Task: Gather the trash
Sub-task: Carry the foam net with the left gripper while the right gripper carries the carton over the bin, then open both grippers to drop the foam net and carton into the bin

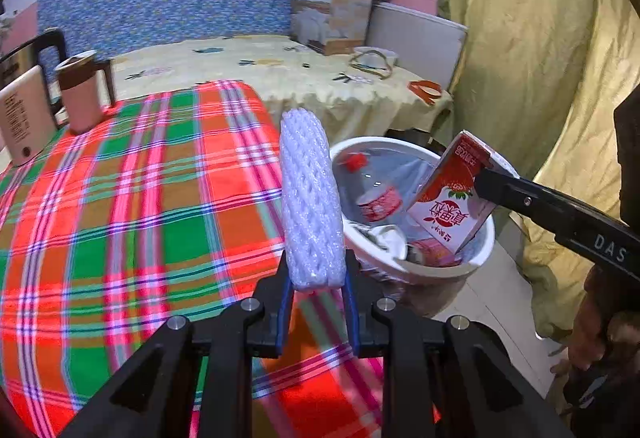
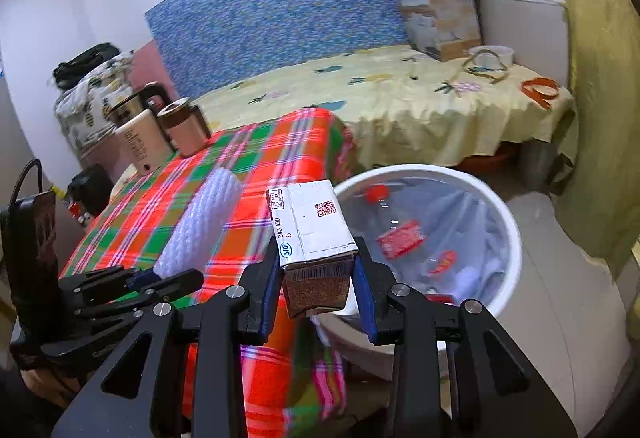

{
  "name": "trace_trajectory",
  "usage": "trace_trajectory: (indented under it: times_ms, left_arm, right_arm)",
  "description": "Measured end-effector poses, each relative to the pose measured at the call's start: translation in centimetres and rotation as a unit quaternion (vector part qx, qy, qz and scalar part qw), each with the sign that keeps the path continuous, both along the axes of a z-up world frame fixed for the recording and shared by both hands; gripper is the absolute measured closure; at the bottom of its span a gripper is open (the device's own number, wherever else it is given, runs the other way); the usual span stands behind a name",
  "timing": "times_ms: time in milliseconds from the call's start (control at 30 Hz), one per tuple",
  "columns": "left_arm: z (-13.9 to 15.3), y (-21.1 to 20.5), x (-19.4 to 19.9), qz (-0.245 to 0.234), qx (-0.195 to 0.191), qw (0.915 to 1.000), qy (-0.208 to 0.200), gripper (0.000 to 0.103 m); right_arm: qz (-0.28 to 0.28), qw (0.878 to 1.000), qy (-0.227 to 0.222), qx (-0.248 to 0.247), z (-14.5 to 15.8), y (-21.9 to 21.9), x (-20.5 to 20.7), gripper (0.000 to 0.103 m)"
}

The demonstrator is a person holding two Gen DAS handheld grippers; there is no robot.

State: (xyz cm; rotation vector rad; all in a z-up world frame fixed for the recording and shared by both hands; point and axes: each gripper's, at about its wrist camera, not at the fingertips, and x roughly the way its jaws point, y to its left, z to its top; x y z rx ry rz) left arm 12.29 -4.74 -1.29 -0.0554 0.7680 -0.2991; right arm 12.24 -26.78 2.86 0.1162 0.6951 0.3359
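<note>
My left gripper (image 1: 316, 288) is shut on a white foam net sleeve (image 1: 310, 198) and holds it upright over the right edge of the plaid table, beside the white trash bin (image 1: 416, 268). My right gripper (image 2: 316, 278) is shut on a strawberry milk carton (image 2: 314, 234) and holds it at the bin's (image 2: 514, 234) near left rim. In the left wrist view the carton (image 1: 450, 198) hangs tilted over the bin's right side. The bin holds a clear plastic bottle (image 2: 404, 222) with a red cap and other scraps. The foam sleeve (image 2: 202, 226) and left gripper (image 2: 160, 278) show at left.
The plaid tablecloth (image 1: 140, 198) covers the table; a pink mug (image 1: 82, 94) and a beige kettle (image 1: 22, 118) stand at its far left. A yellow-clothed table (image 2: 400, 98) behind carries a cardboard box (image 2: 440, 10). A yellow-green curtain (image 1: 540, 58) hangs at right.
</note>
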Motion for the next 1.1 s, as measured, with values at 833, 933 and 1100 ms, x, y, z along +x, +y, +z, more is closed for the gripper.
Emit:
trace_trajectory:
  times_ms: [833, 933, 1100]
  left_arm:
    - [-2.3, -7.5, 4.9, -0.070, 0.008, 0.9969, 0.036, 0.080]
    - [-2.8, -7.9, 5.5, -0.072, 0.009, 0.9964, 0.044, 0.080]
    - [-3.4, -8.4, 6.4, -0.075, 0.009, 0.9959, 0.051, 0.079]
  right_arm:
    - [-0.064, 0.997, 0.043, 0.022, -3.5, -5.1, 1.8, 0.068]
    - [-0.066, 0.997, 0.048, 0.017, -3.8, -5.1, 2.1, 0.068]
    - [-0.071, 0.996, 0.061, 0.008, -4.5, -5.1, 2.8, 0.068]
